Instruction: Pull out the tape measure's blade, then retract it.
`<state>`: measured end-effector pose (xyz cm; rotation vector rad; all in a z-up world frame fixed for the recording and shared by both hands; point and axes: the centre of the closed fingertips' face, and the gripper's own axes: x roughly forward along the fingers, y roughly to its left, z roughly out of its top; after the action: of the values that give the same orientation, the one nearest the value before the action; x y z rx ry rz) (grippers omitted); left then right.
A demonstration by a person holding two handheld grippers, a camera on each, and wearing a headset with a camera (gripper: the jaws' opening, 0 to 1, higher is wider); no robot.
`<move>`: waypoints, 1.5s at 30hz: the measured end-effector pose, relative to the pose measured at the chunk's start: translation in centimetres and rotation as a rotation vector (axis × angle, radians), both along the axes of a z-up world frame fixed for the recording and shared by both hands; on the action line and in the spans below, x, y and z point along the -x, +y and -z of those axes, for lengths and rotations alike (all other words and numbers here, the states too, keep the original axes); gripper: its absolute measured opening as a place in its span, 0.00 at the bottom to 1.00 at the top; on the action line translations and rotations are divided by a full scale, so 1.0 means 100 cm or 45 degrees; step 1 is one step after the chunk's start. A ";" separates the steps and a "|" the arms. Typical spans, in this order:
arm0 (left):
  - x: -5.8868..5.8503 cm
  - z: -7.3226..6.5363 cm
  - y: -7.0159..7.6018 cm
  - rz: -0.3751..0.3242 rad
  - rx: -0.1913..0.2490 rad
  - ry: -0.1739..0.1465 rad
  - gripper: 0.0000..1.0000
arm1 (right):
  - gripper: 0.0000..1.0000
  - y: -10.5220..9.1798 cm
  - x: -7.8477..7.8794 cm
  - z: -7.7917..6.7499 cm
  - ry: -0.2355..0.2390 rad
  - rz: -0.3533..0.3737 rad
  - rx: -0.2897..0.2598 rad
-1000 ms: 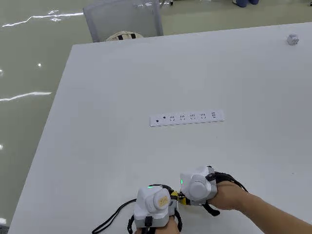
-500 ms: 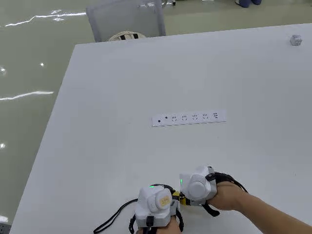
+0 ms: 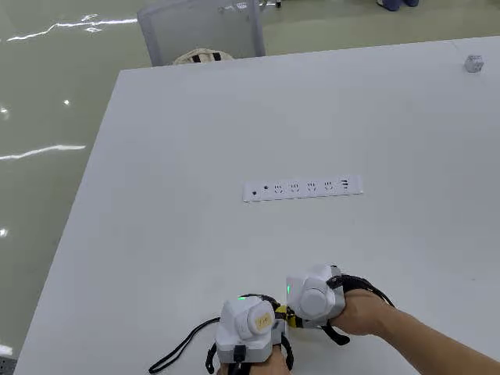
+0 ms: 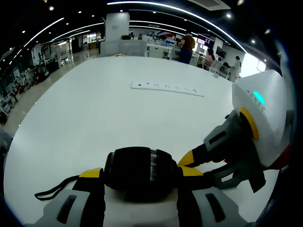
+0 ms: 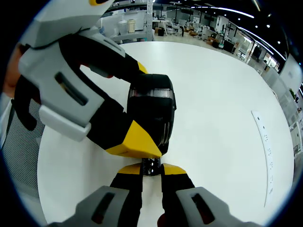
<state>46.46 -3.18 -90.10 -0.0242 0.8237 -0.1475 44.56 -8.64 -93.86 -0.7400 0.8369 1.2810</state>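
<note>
Change noted: over the last second nothing of substance has moved. Both tools remain together on the near side of the power strip (image 3: 302, 187), toward the table edge, and no length of blade has appeared between them. The slight drift in the head view is the camera's own.

The left gripper (image 4: 140, 172) is clamped across the black tape measure (image 5: 151, 106). The right gripper (image 5: 150, 171) has its jaws pinched together on the blade tip (image 5: 150, 166) at the case mouth. My judgement is that the grip is set and the pull has not yet begun.

The tape measure's black cord (image 3: 183, 348) trails to the left on the table.

The table (image 3: 234, 141) is white, flat and matte. A grey chair (image 3: 199, 31) stands beyond the far edge, on a glossy floor (image 3: 47, 94). The room is an open, lit office hall.
</note>
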 end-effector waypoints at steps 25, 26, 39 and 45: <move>-0.001 0.001 0.001 -0.003 -0.005 0.004 0.59 | 0.15 0.000 0.001 0.000 -0.020 -0.030 0.021; -0.001 0.001 0.001 -0.003 -0.006 0.004 0.59 | 0.15 0.000 0.001 -0.001 -0.020 -0.029 0.021; -0.001 0.002 0.001 -0.001 -0.012 0.006 0.60 | 0.16 0.000 0.001 0.000 -0.032 -0.021 0.017; 0.000 0.002 0.001 0.004 -0.015 0.010 0.61 | 0.16 0.000 0.000 -0.001 -0.039 -0.012 0.007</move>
<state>46.45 -3.07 -90.33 -0.0125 0.8321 -0.1459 44.51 -8.66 -93.76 -0.7671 0.8131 1.2731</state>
